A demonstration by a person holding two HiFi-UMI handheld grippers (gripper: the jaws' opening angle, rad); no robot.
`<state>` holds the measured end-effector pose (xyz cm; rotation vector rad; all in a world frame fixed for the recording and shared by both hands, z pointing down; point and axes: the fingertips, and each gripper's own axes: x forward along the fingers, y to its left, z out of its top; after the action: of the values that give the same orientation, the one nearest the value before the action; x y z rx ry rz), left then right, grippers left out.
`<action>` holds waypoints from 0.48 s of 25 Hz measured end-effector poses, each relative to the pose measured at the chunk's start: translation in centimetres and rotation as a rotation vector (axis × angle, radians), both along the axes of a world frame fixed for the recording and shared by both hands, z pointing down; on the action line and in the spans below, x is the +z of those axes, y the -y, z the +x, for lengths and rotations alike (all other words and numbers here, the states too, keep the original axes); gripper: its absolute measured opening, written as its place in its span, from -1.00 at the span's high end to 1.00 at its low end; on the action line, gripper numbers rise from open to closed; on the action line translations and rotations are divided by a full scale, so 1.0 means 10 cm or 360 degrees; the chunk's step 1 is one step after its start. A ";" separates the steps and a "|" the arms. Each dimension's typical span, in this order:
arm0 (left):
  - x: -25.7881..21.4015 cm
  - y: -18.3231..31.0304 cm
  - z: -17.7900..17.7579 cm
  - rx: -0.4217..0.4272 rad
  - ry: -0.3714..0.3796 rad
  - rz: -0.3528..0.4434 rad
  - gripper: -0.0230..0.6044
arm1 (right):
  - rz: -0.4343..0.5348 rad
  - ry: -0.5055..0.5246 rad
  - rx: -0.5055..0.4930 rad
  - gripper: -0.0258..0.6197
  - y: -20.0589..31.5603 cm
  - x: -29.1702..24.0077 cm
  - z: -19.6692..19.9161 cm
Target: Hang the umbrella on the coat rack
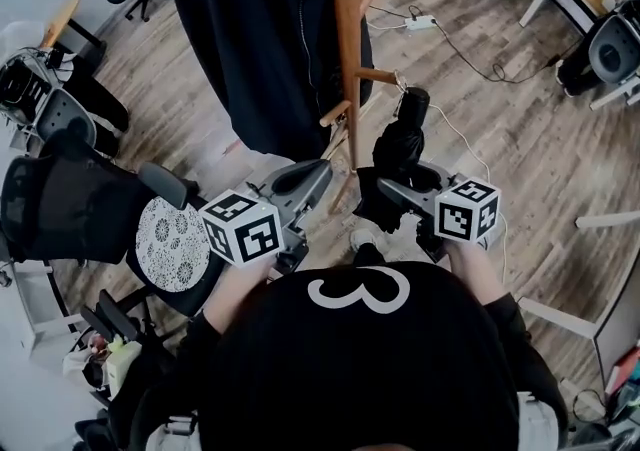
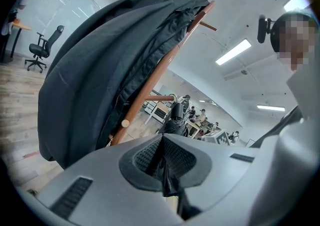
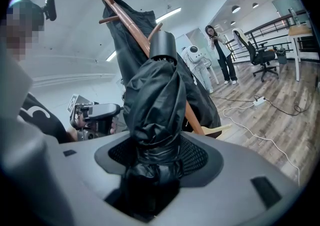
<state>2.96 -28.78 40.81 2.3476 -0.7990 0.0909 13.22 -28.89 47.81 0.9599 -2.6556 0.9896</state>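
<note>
A folded black umbrella (image 1: 400,144) stands upright with its handle end (image 1: 413,104) on top, right of the wooden coat rack (image 1: 347,49). My right gripper (image 1: 402,187) is shut on the umbrella's lower bundled fabric (image 3: 155,104), which fills the jaws (image 3: 155,170). The umbrella's thin wrist strap (image 1: 399,82) reaches the tip of a low peg (image 1: 377,76); whether it loops over the peg I cannot tell. My left gripper (image 1: 312,179) is held shut just left of the pole, pads together (image 2: 164,162). From there the umbrella (image 2: 175,117) shows beyond the peg (image 2: 160,98).
A dark coat (image 1: 260,39) hangs over the rack's left side (image 2: 100,79). An office chair with a patterned cushion (image 1: 172,244) stands close on the left. A power strip and cable (image 1: 420,22) lie on the wood floor. A person (image 3: 220,52) stands far off.
</note>
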 end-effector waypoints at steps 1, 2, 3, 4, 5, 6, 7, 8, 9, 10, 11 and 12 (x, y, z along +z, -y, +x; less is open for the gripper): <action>0.00 0.00 -0.01 -0.0004 0.0001 -0.0001 0.87 | -0.0003 0.0000 -0.0001 0.09 0.01 0.01 0.00; 0.00 0.00 -0.01 -0.0008 0.0002 -0.0003 0.87 | -0.0005 0.0001 -0.0003 0.09 0.01 0.01 -0.01; 0.01 0.00 -0.02 -0.0012 0.0003 -0.0005 0.87 | -0.0008 0.0003 -0.0006 0.09 0.01 0.02 -0.01; 0.01 -0.01 -0.03 -0.0016 0.0004 -0.0007 0.87 | -0.0011 0.0004 -0.0009 0.09 0.01 0.03 -0.02; 0.02 -0.01 -0.04 -0.0020 0.0004 -0.0010 0.87 | -0.0014 0.0003 -0.0013 0.09 0.02 0.03 -0.03; 0.02 -0.01 -0.05 -0.0022 0.0004 -0.0013 0.87 | -0.0016 0.0000 -0.0017 0.09 0.02 0.04 -0.05; 0.02 -0.01 -0.06 -0.0024 0.0004 -0.0015 0.87 | -0.0018 -0.0005 -0.0022 0.09 0.03 0.05 -0.06; 0.03 0.00 -0.08 -0.0025 0.0004 -0.0017 0.87 | -0.0019 -0.0010 -0.0026 0.09 0.03 0.06 -0.08; 0.03 0.00 -0.09 -0.0028 0.0003 -0.0018 0.87 | -0.0022 -0.0015 -0.0030 0.09 0.04 0.07 -0.09; 0.03 0.00 -0.10 -0.0031 0.0003 -0.0020 0.87 | -0.0025 -0.0019 -0.0034 0.09 0.04 0.08 -0.10; 0.04 -0.01 -0.11 -0.0036 0.0002 -0.0022 0.87 | -0.0028 -0.0022 -0.0039 0.09 0.05 0.09 -0.10; 0.05 -0.01 -0.12 -0.0043 0.0002 -0.0024 0.87 | -0.0031 -0.0026 -0.0045 0.09 0.05 0.10 -0.11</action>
<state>1.76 -28.70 41.28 2.3222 -0.8274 0.0863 12.11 -29.36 48.84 0.9204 -2.6337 0.9952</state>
